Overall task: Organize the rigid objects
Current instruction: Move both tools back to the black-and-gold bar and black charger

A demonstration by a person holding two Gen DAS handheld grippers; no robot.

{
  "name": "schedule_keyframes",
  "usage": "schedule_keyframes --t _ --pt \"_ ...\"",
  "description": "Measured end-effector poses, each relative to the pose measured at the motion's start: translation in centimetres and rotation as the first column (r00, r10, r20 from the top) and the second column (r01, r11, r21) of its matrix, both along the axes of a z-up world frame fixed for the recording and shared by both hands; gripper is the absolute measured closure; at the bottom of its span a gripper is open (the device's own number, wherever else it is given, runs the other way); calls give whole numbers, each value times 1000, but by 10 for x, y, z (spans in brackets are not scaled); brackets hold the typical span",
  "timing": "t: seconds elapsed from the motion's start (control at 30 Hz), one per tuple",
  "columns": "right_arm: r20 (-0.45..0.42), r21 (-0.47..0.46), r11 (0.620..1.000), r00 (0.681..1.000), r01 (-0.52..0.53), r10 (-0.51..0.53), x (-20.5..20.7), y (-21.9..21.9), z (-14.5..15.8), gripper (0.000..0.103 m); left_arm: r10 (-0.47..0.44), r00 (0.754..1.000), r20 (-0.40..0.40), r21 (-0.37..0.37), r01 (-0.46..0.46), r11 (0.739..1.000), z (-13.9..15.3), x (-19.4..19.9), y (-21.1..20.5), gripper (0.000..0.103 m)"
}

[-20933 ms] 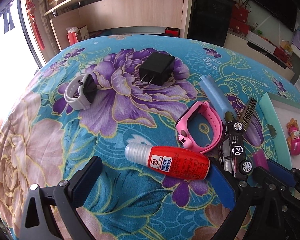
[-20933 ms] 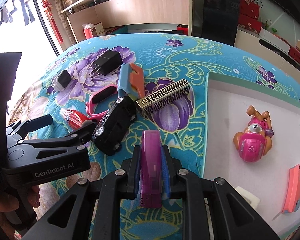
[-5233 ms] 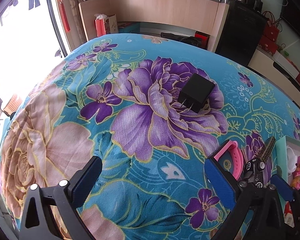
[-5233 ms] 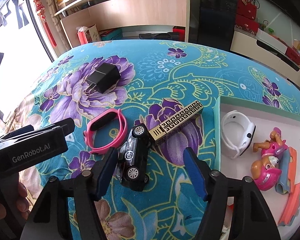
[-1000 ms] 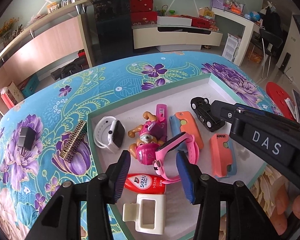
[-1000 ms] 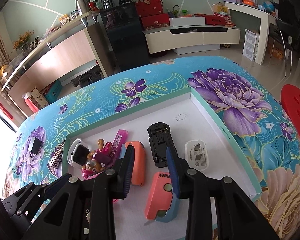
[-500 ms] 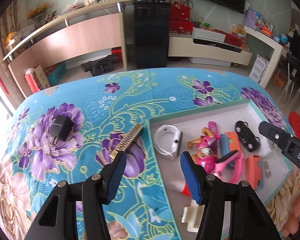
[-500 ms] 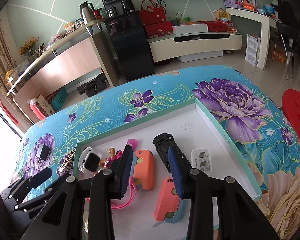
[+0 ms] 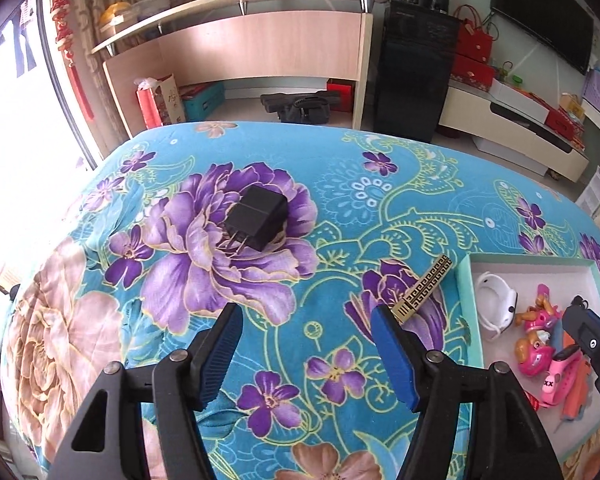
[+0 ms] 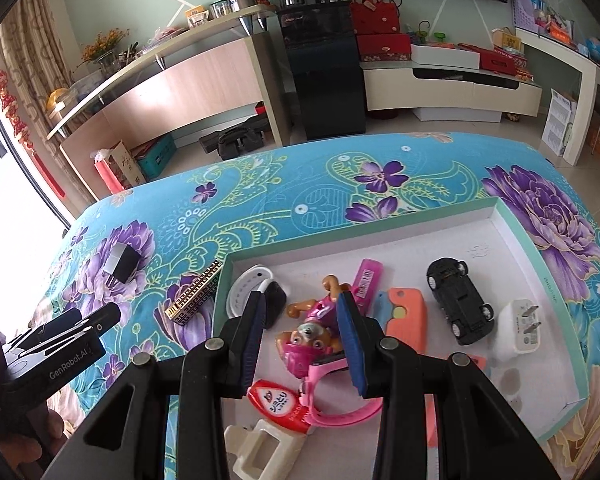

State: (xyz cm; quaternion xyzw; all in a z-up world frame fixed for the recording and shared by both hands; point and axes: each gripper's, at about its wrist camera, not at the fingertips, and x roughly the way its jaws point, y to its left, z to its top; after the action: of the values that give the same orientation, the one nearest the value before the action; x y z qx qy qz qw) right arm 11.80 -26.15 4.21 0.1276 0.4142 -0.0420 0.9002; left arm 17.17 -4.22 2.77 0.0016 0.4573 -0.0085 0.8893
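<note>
Left tool [image 9: 306, 350], jaws just opened and empty, faces two items outside the tray [image 9: 466, 300]: gold patterned bar [image 9: 422, 294] just right of its right pad, long axis diagonal, and black charger [image 9: 258, 216] farther ahead. Right tool [image 10: 302, 336], empty and part-open, hovers over the tray.

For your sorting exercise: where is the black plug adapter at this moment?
The black plug adapter lies on the big purple flower of the floral cloth, outside the tray. In the left wrist view it sits up and left of the gold patterned bar.

Both wrist views angle down, apparently sharing the tray [image 9: 466, 300] [image 10: 540, 264].
</note>
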Motion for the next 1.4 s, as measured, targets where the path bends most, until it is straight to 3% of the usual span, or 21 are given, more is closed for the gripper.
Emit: schedule_keyframes --t 0.17,0.27,0.5,0.57,0.67,0.87,0.97,1.2,1.4 --pt "-7 -12 999 999 -53 53 10 26 -3 63 50 999 4 -2 -50 999 1 2 17 28" --pt "5 -13 996 996 -83 84 14 40 -3 47 75 997 -4 -6 -75 997 -1 3 29 26" --pt "19 -26 987 987 -161 161 25 74 -4 45 154 988 -4 10 -154 988 -5 5 57 17" --pt "19 -34 984 985 -173 174 27 81 -5 38 167 986 -6 11 -167 986 -7 5 63 7" --pt "21 -31 983 983 -180 181 31 88 -9 29 187 982 9 14 -187 982 -5 4 71 0" --pt "10 -27 982 983 -184 185 39 97 -17 28 214 976 31 3 -214 977 -5 3 88 0" --pt "7 -33 983 983 -183 183 41 100 -19 20 244 969 36 2 -245 970 -6 3 99 0" --pt "9 -56 980 981 -191 192 48 111 -23 20 306 950 68 -18 -305 952 -7 1 125 0" --pt "27 -57 981 982 -185 186 51 115 -23 20 299 951 78 -48 -296 954 -10 4 133 0"
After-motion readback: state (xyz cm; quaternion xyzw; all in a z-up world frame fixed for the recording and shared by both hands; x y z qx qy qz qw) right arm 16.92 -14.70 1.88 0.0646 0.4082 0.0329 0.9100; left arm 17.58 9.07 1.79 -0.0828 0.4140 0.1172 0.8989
